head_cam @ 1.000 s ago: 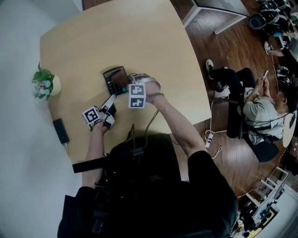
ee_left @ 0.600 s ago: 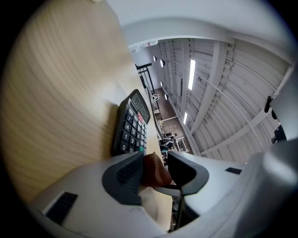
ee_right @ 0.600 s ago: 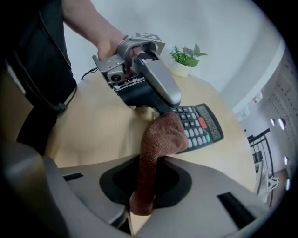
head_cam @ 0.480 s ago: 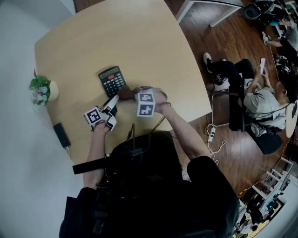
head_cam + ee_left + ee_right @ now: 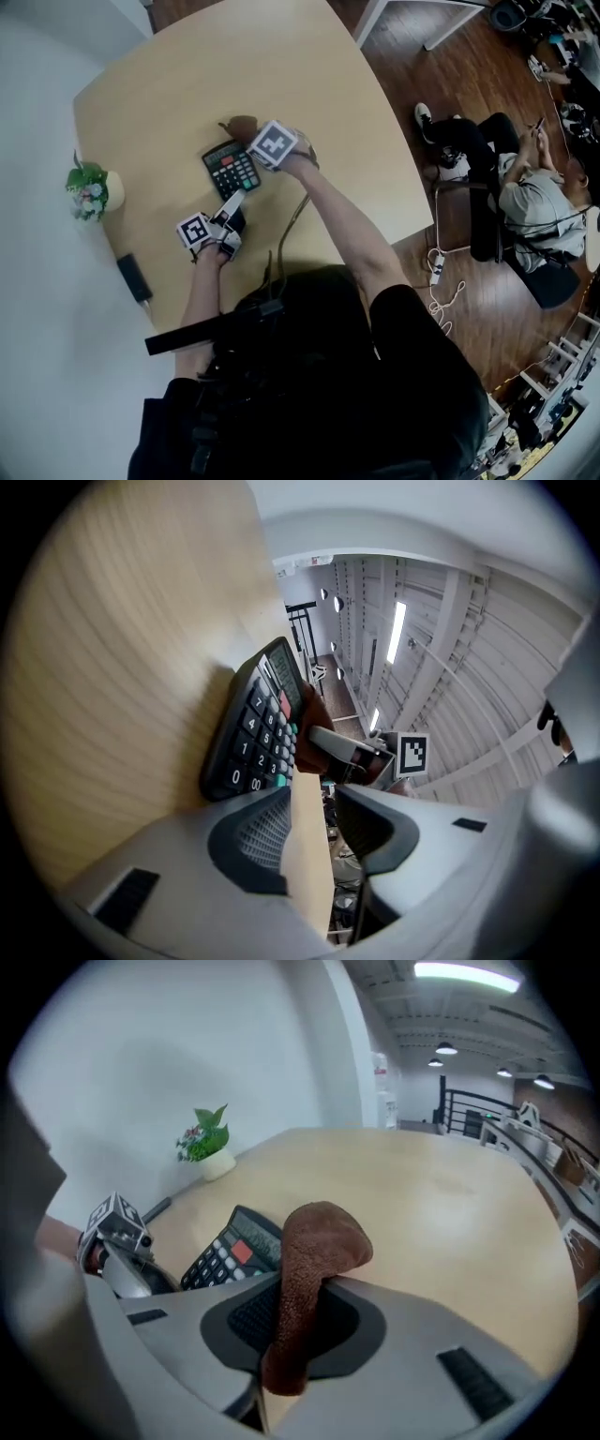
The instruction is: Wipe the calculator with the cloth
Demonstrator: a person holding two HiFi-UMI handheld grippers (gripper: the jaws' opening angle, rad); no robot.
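The right tool (image 5: 302, 1286) is clamped on a brown fleecy cloth (image 5: 319, 1237). The cloth's folded wad sticks out past the jaw tips, at the far, display end of the black desk calculator (image 5: 232, 170). Whether cloth and calculator touch, I cannot tell. The calculator lies flat and askew on the pale wooden bench (image 5: 281, 66). The left tool (image 5: 314, 801) lies almost level, its tips just beside the calculator's near corner. Its jaws stand a narrow gap apart and have just been closing, with only bare bench showing between them. Well apart at the bench's left edge stand a small green plant in a white pot (image 5: 89, 183) and a flat black device (image 5: 134, 277). Off the bench, a seated person (image 5: 534, 202) is on the dark wooden floor (image 5: 441, 75).
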